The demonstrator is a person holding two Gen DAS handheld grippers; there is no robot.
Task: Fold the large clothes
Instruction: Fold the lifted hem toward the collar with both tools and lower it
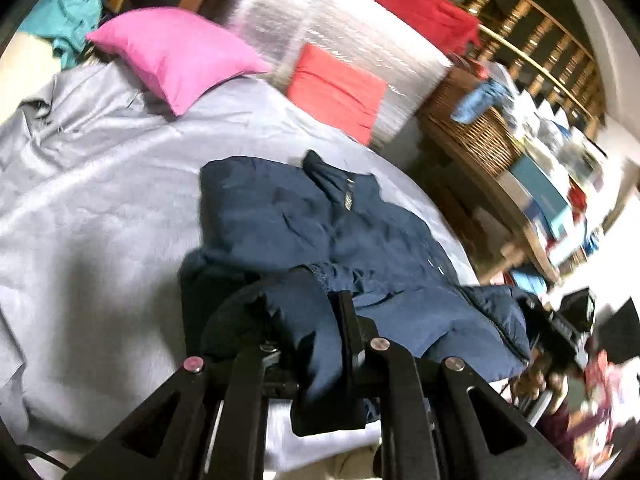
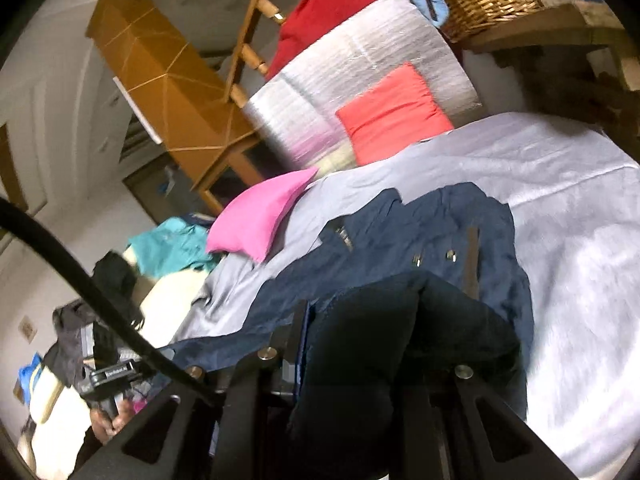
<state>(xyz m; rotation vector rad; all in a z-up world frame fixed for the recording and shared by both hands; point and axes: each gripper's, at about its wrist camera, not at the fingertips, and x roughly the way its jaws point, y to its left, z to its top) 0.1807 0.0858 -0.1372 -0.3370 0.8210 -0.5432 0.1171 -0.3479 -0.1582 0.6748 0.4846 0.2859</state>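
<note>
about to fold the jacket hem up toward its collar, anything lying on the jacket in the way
Nothing visible. Both the left gripper and right gripper are shut on the navy jacket; its spread part is bare. The pink pillow lies beyond the collar, apart.

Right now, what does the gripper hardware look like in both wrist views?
Left gripper: matte black linkage arms with triangular cut-outs and round silver pivot pins, one pinkish; flat black fingers. Right gripper: same black arms with silver pins. A black cable arcs across the right wrist view.

Two close wrist views, shared bed (image 1: 100,200)
</note>
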